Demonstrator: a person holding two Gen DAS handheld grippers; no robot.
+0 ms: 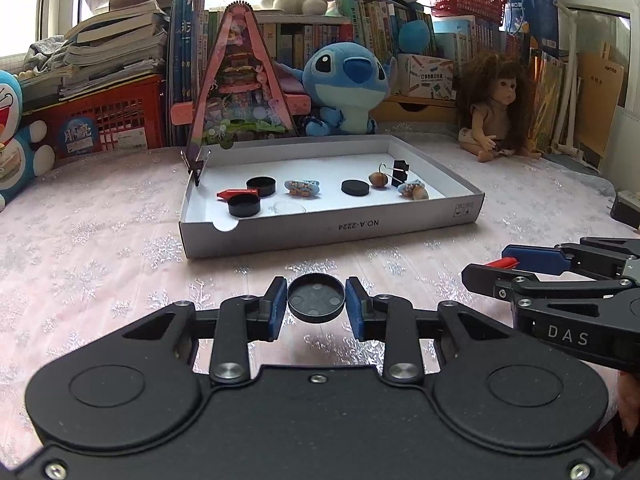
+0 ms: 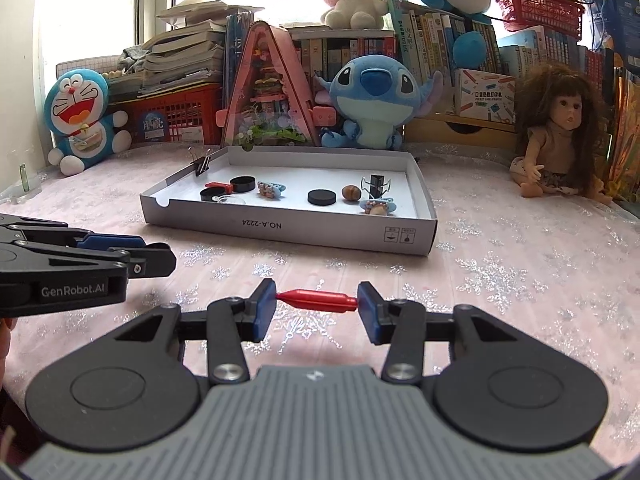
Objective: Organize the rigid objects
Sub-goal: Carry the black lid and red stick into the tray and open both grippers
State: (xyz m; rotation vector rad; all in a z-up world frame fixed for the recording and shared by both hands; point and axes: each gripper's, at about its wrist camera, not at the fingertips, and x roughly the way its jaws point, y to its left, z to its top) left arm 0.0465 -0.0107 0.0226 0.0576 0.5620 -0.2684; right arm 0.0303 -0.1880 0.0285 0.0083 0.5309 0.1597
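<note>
My left gripper (image 1: 316,298) is squeezed tight on a round black cap (image 1: 316,297), one blue pad on each side of it, and the cap sits with its hollow side up, just above the pink cloth (image 1: 100,264). My right gripper (image 2: 317,301) is squeezed on a small red peg (image 2: 318,300), holding it by its two ends so it lies flat between the pads. The two grippers are side by side, near each other but not touching. Past them on the cloth is a flat white box (image 1: 332,229). Inside it on the left I see two more black caps (image 1: 261,185), another red peg (image 1: 231,193) and a clear round lid (image 1: 289,207). In the middle is a flat black disc (image 1: 355,187). On the right are two brown nuts (image 1: 378,179) and a black clip (image 1: 400,170). Another black clip (image 2: 202,165) bites the box's back left corner. Behind the box sit a blue plush toy (image 1: 346,88) and a doll (image 1: 498,110).
</note>
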